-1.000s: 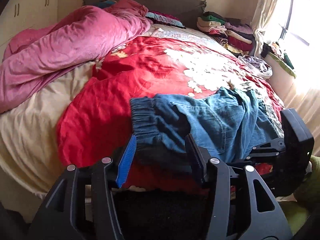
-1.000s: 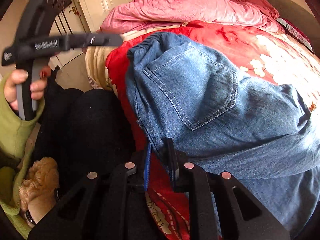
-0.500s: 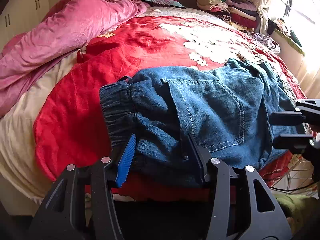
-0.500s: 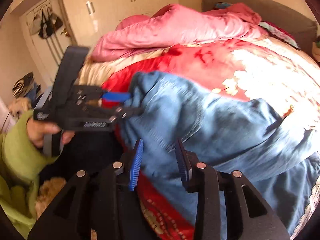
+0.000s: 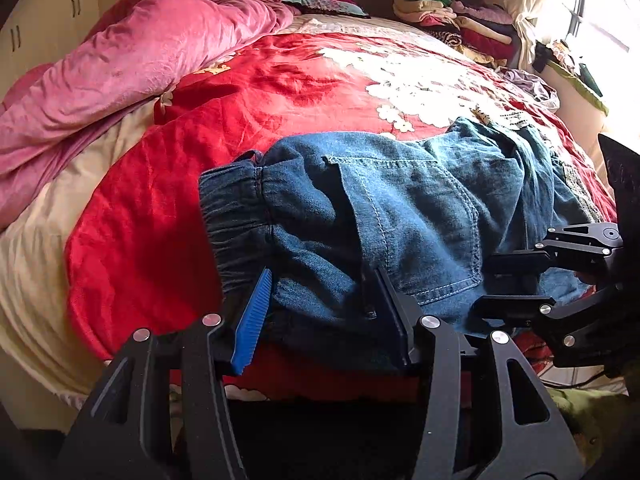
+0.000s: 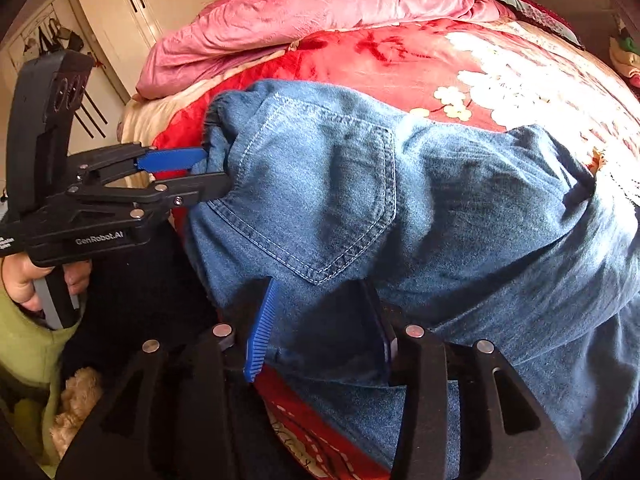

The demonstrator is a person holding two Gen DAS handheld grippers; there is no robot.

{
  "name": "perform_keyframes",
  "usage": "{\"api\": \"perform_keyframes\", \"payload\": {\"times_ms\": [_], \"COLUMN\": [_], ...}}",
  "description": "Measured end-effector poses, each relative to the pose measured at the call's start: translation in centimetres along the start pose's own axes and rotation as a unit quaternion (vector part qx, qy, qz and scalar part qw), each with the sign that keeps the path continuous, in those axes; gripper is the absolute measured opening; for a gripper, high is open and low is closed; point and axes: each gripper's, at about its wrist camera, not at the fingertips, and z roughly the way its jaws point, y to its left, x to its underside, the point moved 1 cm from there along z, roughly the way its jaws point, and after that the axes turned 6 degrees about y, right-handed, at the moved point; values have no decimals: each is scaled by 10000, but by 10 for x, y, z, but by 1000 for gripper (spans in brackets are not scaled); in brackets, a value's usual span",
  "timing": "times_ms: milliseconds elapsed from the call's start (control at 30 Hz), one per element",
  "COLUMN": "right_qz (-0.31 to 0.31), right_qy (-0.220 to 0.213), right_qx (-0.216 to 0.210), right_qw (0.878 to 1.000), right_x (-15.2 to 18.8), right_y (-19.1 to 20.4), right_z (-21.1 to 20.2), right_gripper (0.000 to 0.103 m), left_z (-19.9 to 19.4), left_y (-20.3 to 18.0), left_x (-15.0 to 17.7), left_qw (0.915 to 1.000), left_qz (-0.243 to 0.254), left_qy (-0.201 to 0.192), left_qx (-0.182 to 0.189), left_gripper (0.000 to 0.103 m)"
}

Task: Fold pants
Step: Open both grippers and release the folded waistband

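We see the pants [image 5: 400, 216] lying folded on the red bedspread [image 5: 248, 92], waistband toward 9 o'clock in the left wrist view, now larger in it than a second ago. The left gripper [image 5: 320, 312] stays part-open at 6 o'clock with the denim's near edge between its jaws; whether the pads press it we cannot tell. The right gripper [image 6: 316, 324], nearly closed a second ago, has just been opening, denim between its jaws, pads apart.
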Motion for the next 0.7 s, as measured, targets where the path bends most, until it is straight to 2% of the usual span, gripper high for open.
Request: {"api": "perform_keyframes", "payload": {"times_ms": [100,467,700], "right_qz": [42,223,440], "right_qy": [-200,-661,-923], "right_qx": [-58,126,310], "right_qw": [9998,9975,9943], "right_x": [1,7,11], "right_y": [-3,-16,-30], "right_z": [-9,-42,-63], "right_gripper": [42,63,63], "left_z": [-3,-24,-48], "left_y": [0,-4,-14], "left_x": [0,0,-5], "left_qw": [10000,9995,9983], "left_qz": [-29,-169,-169], "left_qy": [-33,-205,-502], "left_qx": [58,180,245], "left_gripper": [46,55,61]}}
